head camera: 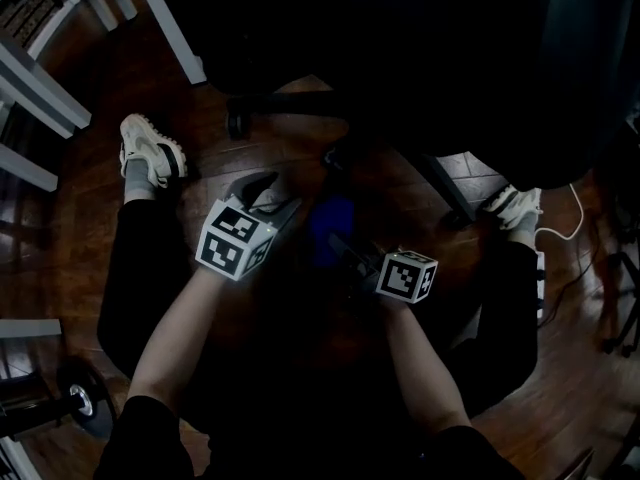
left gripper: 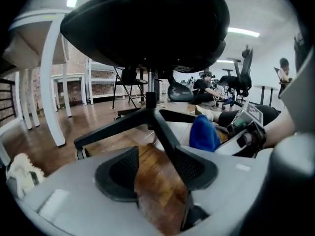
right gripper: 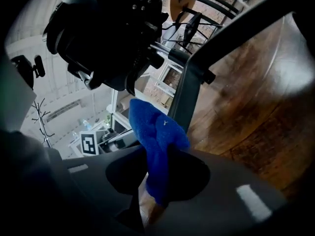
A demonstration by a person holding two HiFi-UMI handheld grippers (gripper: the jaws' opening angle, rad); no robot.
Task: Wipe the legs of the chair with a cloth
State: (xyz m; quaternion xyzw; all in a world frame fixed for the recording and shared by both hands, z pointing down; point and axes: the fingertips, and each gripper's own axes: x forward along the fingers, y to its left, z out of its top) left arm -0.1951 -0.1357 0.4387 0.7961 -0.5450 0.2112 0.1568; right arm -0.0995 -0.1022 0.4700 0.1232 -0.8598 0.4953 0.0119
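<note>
Right tool [right gripper: 158, 175] clamps cloth [right gripper: 152, 127], left tool [left gripper: 155, 168] empty

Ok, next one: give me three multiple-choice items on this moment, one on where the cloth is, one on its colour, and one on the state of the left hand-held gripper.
1. Where is the cloth?
A. draped over the chair seat
B. between the jaws of the right hand-held gripper
C. lying on a shoe

2. What colour is the cloth?
A. red
B. white
C. blue

3. How does the left hand-held gripper stand?
A. open, nothing between its jaws
B. shut on the cloth
C. shut on a chair leg

Key:
1 B: the right gripper view shows its jaws closed on the cloth.
2 C: it shows blue in all three views.
3 A: the left gripper view shows bare wooden floor between the parted jaws.
</note>
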